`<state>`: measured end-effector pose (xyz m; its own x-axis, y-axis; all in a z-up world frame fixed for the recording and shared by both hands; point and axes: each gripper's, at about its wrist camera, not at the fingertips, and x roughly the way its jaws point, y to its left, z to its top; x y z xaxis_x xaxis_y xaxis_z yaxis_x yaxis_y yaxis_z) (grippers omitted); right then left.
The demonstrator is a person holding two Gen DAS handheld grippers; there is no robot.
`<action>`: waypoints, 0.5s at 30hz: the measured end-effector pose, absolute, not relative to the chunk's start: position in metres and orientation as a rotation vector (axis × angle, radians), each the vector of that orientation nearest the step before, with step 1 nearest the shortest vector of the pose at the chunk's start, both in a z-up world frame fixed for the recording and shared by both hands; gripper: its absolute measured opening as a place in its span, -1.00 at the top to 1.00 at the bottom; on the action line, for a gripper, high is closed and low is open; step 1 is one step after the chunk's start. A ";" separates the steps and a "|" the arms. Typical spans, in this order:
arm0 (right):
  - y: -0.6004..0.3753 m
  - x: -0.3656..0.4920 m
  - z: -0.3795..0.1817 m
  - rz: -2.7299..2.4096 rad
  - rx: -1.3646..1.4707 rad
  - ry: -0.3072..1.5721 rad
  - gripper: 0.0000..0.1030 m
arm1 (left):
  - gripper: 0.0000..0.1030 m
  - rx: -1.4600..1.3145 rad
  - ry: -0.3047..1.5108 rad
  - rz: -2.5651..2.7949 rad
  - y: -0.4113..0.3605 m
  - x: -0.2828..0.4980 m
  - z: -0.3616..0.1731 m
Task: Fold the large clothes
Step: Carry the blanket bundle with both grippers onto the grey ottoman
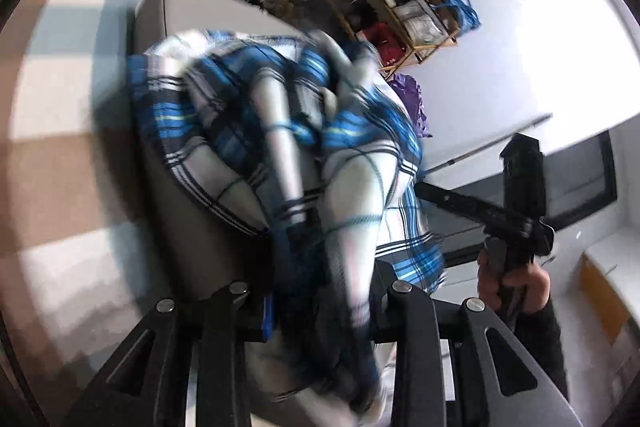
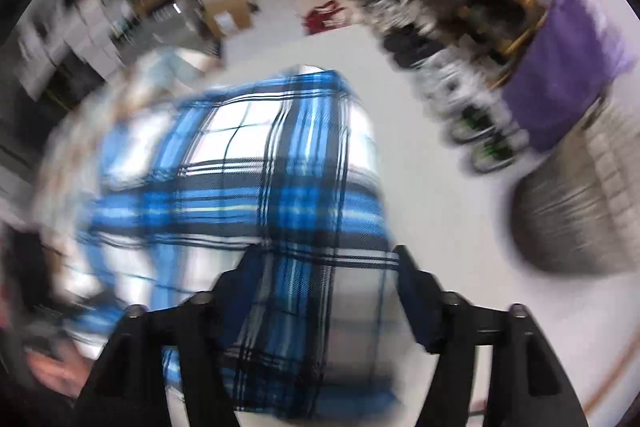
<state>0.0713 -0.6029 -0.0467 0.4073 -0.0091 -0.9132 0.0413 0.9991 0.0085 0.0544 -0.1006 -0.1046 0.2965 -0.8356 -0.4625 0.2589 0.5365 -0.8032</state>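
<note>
Currently the left gripper (image 1: pixel 320 311) is clamping a bunched fold of the blue plaid shirt (image 1: pixel 280 115), which is hanging over the white table (image 2: pixel 420 187). The right gripper (image 2: pixel 324 291) is standing with jaws apart, shirt fabric lying between them unpressed.

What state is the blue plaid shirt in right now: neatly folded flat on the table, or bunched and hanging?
Bunched and hanging. The blue plaid shirt drapes in loose folds from the left gripper, above the table, not yet folded.

The shirt (image 2: pixel 256 187) lies on the table (image 2: pixel 420 211), shoes (image 2: pixel 472 115) behind it.
</note>
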 end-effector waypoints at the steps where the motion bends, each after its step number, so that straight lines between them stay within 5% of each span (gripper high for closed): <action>1: -0.601 0.066 -0.045 -0.066 -0.060 1.129 -0.33 | 0.51 -0.647 0.992 -0.792 -0.092 0.050 -0.096; 5: -0.586 0.033 -0.021 -0.042 -0.047 0.994 -0.40 | 0.48 -0.503 0.837 -0.736 -0.079 0.046 -0.041; 6: -0.574 0.023 -0.016 0.016 -0.048 0.947 -0.62 | 0.44 -0.498 0.791 -0.722 -0.084 0.046 -0.030; 7: -0.565 0.015 -0.016 0.055 -0.056 0.929 -0.78 | 0.19 -0.483 0.761 -0.718 -0.085 0.045 -0.021; 15: -0.524 0.004 -0.100 0.166 -0.109 1.031 -0.85 | 0.13 -0.352 0.973 -0.740 -0.141 0.087 -0.023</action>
